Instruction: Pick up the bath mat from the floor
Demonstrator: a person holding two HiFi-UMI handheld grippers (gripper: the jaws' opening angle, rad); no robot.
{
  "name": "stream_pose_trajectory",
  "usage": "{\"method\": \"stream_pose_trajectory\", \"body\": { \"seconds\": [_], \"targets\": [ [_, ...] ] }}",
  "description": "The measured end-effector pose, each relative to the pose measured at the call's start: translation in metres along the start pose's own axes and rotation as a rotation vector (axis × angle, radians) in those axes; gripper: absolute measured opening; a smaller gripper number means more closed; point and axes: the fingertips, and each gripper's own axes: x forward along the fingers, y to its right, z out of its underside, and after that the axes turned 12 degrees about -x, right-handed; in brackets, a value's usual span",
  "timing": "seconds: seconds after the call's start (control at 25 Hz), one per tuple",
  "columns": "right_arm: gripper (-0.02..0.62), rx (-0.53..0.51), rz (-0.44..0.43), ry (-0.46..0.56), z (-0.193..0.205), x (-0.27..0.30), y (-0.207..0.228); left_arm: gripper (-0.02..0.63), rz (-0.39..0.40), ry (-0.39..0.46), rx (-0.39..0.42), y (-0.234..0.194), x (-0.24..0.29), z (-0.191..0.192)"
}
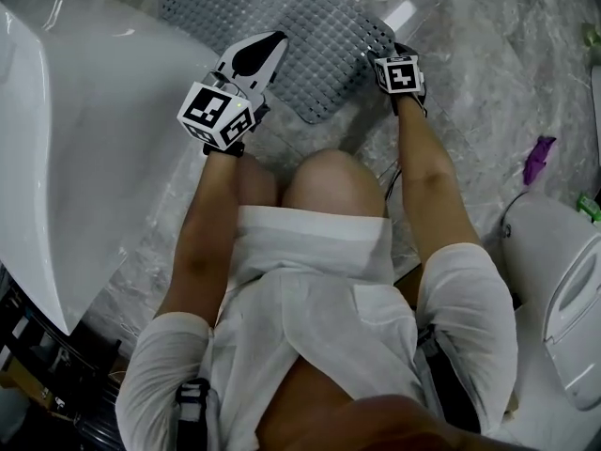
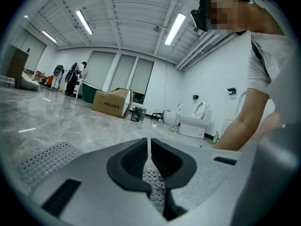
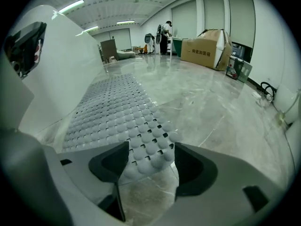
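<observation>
With the left claw pinching the grey bath mat, the spread right claw should probably straddle the corner deeper, close firmly, then both lift evenly.

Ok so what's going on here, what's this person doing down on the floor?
A person is crouched on the marble floor beside a white bathtub, reaching for a grey bath mat with a gripper in each hand. The mat lies flat on the floor. The right gripper is open with the mat's near corner between its jaws, not yet clamped. The left gripper sits at the mat's other near edge with its jaws almost together. Whether it pinches the mat isn't clear.
</observation>
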Motion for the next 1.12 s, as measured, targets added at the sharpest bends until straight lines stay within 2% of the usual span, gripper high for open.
{"method": "stream_pose_trajectory", "body": {
  "seconds": [0.24, 0.4, 0.48, 0.72, 0.88, 0.96, 1.12],
  "targets": [
    [0.33, 0.084, -0.001, -0.051, 0.005, 0.027, 0.038, 0.018, -0.008, -0.033, 0.026, 0.001, 0.003, 0.005],
    [0.341, 0.157, -0.047, -0.096, 0.009, 0.042, 0.039, 0.018, -0.02, -0.048, 0.032, -0.003, 0.0, 0.008],
    [0.341, 0.165, -0.065, -0.123, 0.012, 0.047, 0.036, 0.018, -0.021, -0.053, 0.036, -0.003, 0.001, 0.009],
    [0.342, 0.169, -0.04, -0.146, 0.014, 0.049, 0.035, 0.018, -0.024, -0.057, 0.045, -0.003, 0.0, 0.009],
    [0.339, 0.13, -0.035, -0.16, 0.013, 0.05, 0.031, 0.018, -0.019, -0.059, 0.043, -0.001, 0.003, 0.011],
    [0.297, 0.092, -0.042, -0.167, 0.01, 0.05, 0.027, 0.018, -0.015, -0.061, 0.045, 0.0, 0.004, 0.011],
    [0.17, 0.023, -0.051, -0.166, 0.002, 0.048, 0.015, 0.018, -0.017, -0.051, 0.043, -0.003, -0.001, 0.009]
  ]
}}
